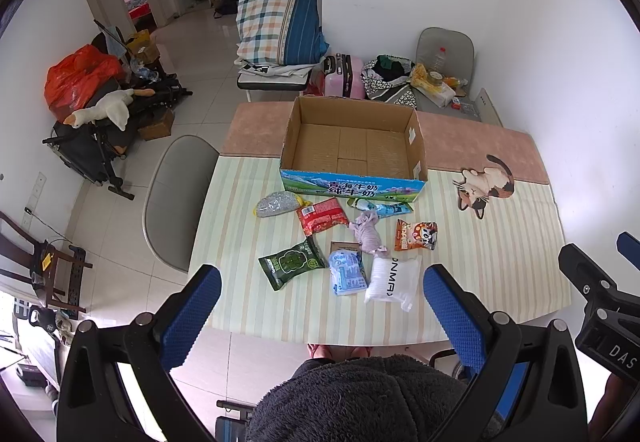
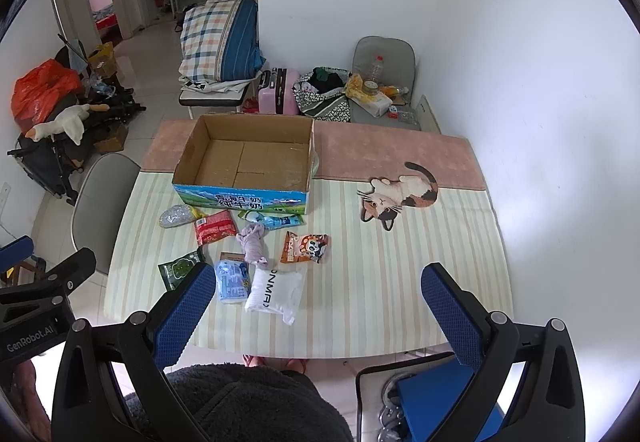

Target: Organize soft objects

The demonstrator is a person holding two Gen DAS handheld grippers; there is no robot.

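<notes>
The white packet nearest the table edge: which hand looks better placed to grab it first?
Probably the left. The white packet sits between the left gripper's open fingers, while for the right gripper it lies off-centre, by the inner finger.

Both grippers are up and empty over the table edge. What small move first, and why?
Probably lower the open right gripper toward the white pouch. It lies nearest the table's near edge, nothing lies on it, and the cardboard box behind the pile is empty. The left gripper is also open and holds nothing, so it could take the blue pack beside it.
</notes>
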